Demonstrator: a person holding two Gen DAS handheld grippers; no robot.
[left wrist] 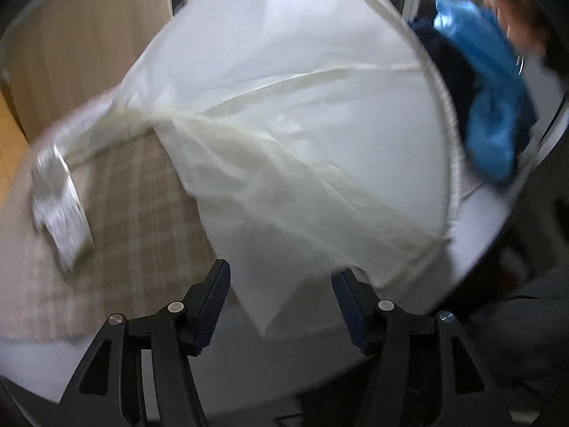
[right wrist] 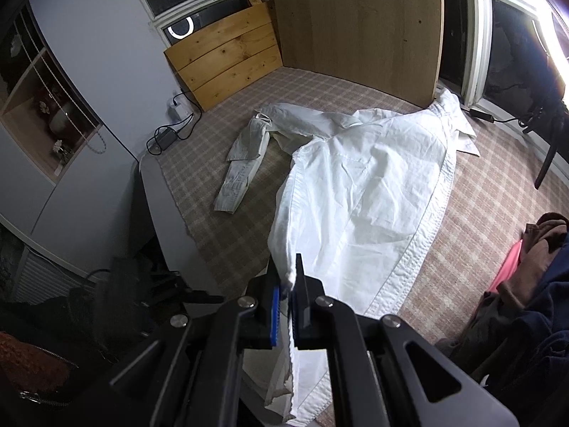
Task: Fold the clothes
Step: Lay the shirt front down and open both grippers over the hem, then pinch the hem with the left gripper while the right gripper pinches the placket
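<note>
1. The step in hand looks like laying out and taking hold of the white shirt (right wrist: 359, 192) before any fold is made.
2. The shirt lies spread on the checked cover (right wrist: 220, 235) of the bed; one sleeve (right wrist: 245, 163) trails off to the left and the collar end lies far off, near the wooden board (right wrist: 359, 28).
3. The right gripper (right wrist: 291, 286) has its fingers pressed together, pinching the near edge of the shirt; that edge lifts off the cover and the cloth hangs on below the fingers.
4. The left gripper (left wrist: 281, 302) has its fingers spread, with nothing gripped. A flap of the shirt lies just beyond and between them, in a blurred view.
5. The next move probably calls for the left gripper to close on that loose flap, so that both hands hold an edge and can draw the shirt flat or carry it over. A grip on one layer only, or a slack pull, could leave creases.
6. The cover is soft and may drag at the cloth.
7. The room: a grey cupboard (right wrist: 89, 82) at left with open shelves, cables and a charger (right wrist: 170, 135) on the bed's far corner, dark windows behind, and a pile of other clothes (right wrist: 533, 284) at right, with blue cloth (left wrist: 490, 99) in the left view.
</note>
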